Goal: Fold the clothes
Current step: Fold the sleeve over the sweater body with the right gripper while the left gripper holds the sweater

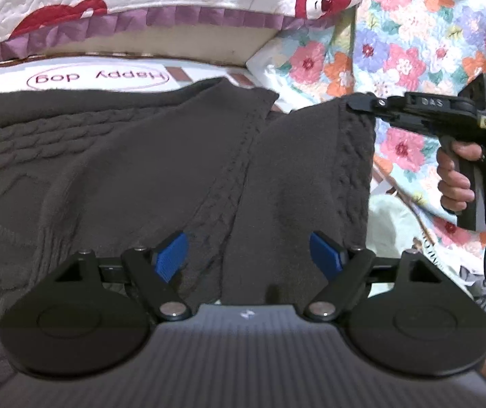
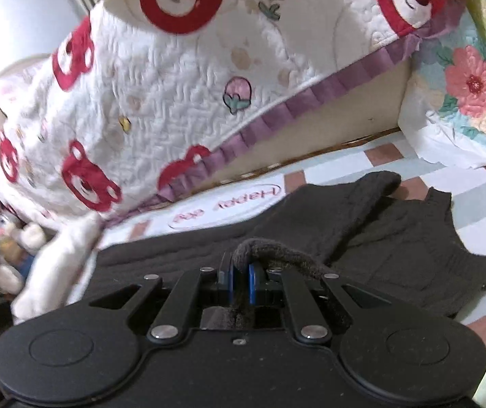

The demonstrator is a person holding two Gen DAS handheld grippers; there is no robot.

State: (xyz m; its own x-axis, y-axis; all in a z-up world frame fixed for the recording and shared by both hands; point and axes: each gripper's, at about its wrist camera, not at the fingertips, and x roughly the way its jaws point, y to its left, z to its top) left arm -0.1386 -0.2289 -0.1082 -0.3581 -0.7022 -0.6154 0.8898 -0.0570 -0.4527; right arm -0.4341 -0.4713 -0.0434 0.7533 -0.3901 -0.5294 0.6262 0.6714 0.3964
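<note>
A dark grey cable-knit sweater (image 1: 148, 170) lies spread on a striped sheet. My left gripper (image 1: 248, 256) is open, its blue pads apart just above the sweater's near edge, holding nothing. My right gripper (image 1: 355, 103) is shut on a lifted corner of the sweater at the right, held up so the cloth hangs from it. In the right wrist view the right gripper (image 2: 241, 278) pinches a rolled edge of the sweater (image 2: 396, 248) between its blue pads.
A white quilt with red bears (image 2: 175, 95) rises behind the sweater. A floral quilt (image 1: 430, 34) lies to the right. The sheet bears a "Happy dog" print (image 1: 97, 78). Plush toys (image 2: 12, 234) sit at the far left.
</note>
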